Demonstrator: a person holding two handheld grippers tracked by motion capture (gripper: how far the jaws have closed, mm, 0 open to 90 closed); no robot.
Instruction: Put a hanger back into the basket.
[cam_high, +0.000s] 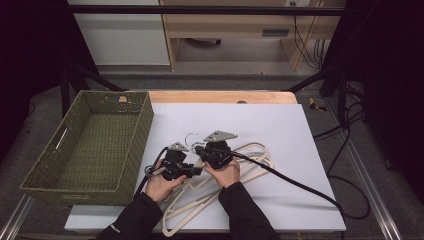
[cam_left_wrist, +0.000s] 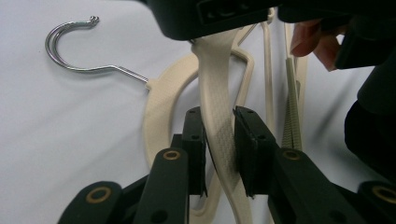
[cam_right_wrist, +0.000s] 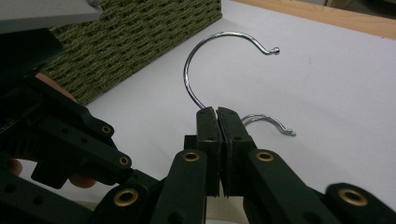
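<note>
Gripping a cream plastic hanger (cam_left_wrist: 219, 130) by one textured arm, my left gripper (cam_left_wrist: 219, 140) has its jaws closed most of the way, one pad on each side of the strip. My right gripper (cam_right_wrist: 218, 140), just to the right of it, has its jaws pressed together at the base of a chrome hook (cam_right_wrist: 219, 56) that curves up and away from them; I cannot tell whether they pinch the wire itself or the neck below it. A second, smaller-looking hook (cam_right_wrist: 268, 122) lies on the sheet just beyond my right jaws.

From the high view, both of my hands sit close together near the middle of the white board (cam_high: 280, 125), my left hand (cam_high: 160, 182) and right hand (cam_high: 225, 172) almost touching. The bundle of hangers (cam_high: 200, 200) spreads from under my grippers toward the near edge and out to the right. A green woven basket (cam_high: 45, 175) stands on the left, beside the board, with its right wall close to my left gripper (cam_high: 175, 165). Black cables (cam_high: 295, 185) trail from the grippers across the board.
</note>
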